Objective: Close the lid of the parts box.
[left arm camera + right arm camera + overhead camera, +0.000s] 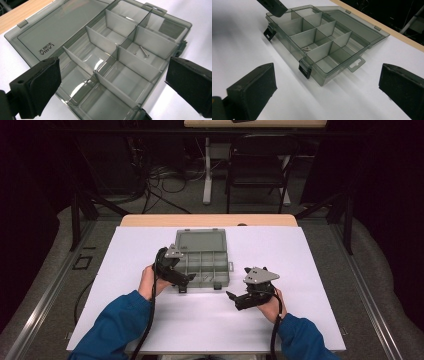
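A smoky grey plastic organiser box (pixel 207 265) lies in the middle of the white table, its lid (pixel 200 240) folded flat toward the far side. Dividers split the box (pixel 110 65) into several compartments. One compartment holds a small metal screw (pixel 144 51), also visible as the screw (pixel 306 49) near the box's (pixel 317 37) front wall. My left gripper (pixel 186 283) hovers open over the box's near left corner; its jaws (pixel 112 75) stand wide apart with nothing between them. My right gripper (pixel 234 300) is open above the bare table, right of the box and pointing at it (pixel 325 75).
Two black latches (pixel 305 69) hang off the box's front wall, and a hang tab (pixel 355 63) sticks out from its right end. The white table cover (pixel 150 320) has free room on both sides. A black chair (pixel 257 165) and floor cables (pixel 165 180) sit beyond the table.
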Motion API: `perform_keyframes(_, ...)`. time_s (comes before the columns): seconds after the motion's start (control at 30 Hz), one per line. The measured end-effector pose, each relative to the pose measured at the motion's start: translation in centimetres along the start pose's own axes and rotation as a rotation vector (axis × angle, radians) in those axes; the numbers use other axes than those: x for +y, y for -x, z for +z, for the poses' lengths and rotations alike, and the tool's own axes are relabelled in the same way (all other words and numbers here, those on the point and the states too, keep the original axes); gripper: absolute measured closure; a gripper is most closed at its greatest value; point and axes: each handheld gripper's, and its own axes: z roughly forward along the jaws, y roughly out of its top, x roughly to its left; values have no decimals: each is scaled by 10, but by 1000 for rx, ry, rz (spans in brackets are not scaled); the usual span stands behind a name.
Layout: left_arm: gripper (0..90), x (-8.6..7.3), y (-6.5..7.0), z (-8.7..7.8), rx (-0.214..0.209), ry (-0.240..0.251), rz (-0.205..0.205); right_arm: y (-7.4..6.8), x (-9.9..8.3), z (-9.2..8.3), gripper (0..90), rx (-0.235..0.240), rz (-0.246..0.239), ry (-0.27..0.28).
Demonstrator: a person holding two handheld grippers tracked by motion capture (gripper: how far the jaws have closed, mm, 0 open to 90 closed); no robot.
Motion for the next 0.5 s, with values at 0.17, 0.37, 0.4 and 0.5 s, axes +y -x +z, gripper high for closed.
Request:
perform_keyframes(0.17, 0, -3, -6, 6, -2, -9, -30, 0, 0, 0, 2, 0, 1, 0)
perform_keyframes(0.37, 0, -7, -14, 14, 7, -37, -62, 0, 0, 0, 2, 5, 2, -9)
perform_keyframes(0.4, 0, -7, -14, 14, 7, -37, -62, 0, 0, 0, 2, 5, 2, -9)
perform_keyframes(0.5, 8, -9, -16, 20, 7, -51, -74, -1, 0, 0, 2, 4, 1, -3)
